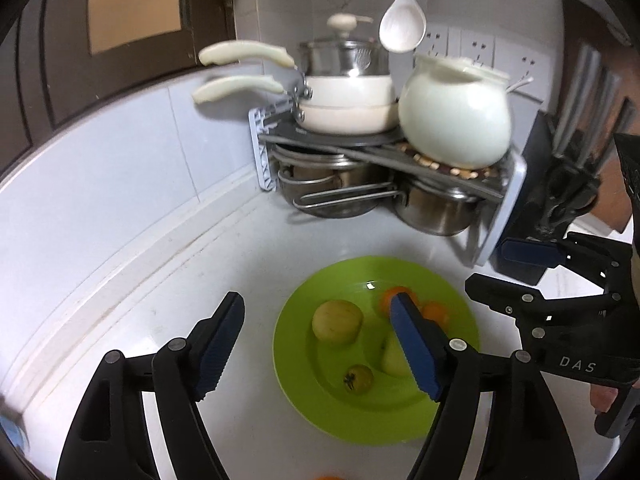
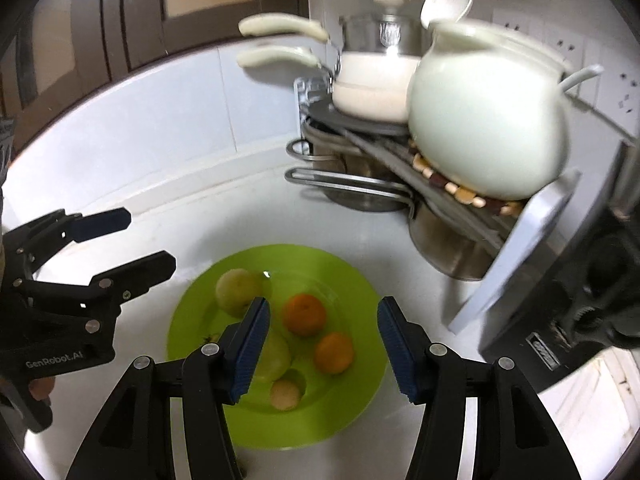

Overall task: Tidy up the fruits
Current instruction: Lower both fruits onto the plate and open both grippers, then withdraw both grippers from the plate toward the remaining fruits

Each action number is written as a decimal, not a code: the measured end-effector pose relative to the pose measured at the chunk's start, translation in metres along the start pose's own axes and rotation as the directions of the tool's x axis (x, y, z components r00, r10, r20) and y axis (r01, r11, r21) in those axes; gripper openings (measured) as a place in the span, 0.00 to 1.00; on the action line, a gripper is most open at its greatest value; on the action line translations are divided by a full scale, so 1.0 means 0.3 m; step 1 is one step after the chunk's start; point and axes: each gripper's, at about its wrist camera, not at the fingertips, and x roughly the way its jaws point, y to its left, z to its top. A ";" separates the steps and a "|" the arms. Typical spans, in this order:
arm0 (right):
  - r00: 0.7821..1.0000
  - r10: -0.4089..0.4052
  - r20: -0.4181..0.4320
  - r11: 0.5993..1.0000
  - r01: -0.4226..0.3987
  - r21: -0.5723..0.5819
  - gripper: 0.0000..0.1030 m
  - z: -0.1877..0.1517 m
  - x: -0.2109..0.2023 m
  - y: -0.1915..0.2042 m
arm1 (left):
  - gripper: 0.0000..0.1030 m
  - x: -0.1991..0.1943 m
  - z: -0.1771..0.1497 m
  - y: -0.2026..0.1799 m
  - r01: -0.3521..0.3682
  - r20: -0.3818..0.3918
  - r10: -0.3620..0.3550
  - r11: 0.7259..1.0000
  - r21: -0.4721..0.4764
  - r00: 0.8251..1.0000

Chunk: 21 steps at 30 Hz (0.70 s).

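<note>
A lime green plate (image 1: 296, 392) (image 2: 360, 280) sits on the white counter and holds several fruits: two yellow-green round fruits (image 1: 337, 321) (image 2: 236, 290), two small oranges (image 2: 304, 314) (image 2: 334, 353) and a small brownish fruit (image 1: 358, 378) (image 2: 285, 395). My left gripper (image 1: 318, 350) is open and empty, hovering over the plate's left side. My right gripper (image 2: 322, 350) is open and empty above the plate's right half; it also shows in the left wrist view (image 1: 486, 270). The left gripper shows in the right wrist view (image 2: 148, 240).
A corner rack (image 1: 384, 148) behind the plate carries a white pot (image 1: 344, 100), a large white jar (image 1: 456, 116) and steel pots below. A knife block (image 1: 560, 184) stands at right. A white spoon (image 1: 402, 28) hangs above. An orange thing (image 1: 328, 477) peeks in at the bottom edge.
</note>
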 end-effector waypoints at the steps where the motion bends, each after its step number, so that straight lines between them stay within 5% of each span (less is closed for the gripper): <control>1: 1.000 -0.005 0.015 1.000 0.005 0.007 0.59 -0.004 -0.028 0.008 | 0.75 -0.023 -0.004 0.002 0.004 0.009 -0.004 1.000 -0.003 1.000; 21: 0.991 -0.015 0.130 0.999 0.008 0.054 0.63 -0.153 -0.283 0.198 | 0.81 -0.331 -0.161 0.049 -0.030 0.096 0.033 0.999 -0.023 0.995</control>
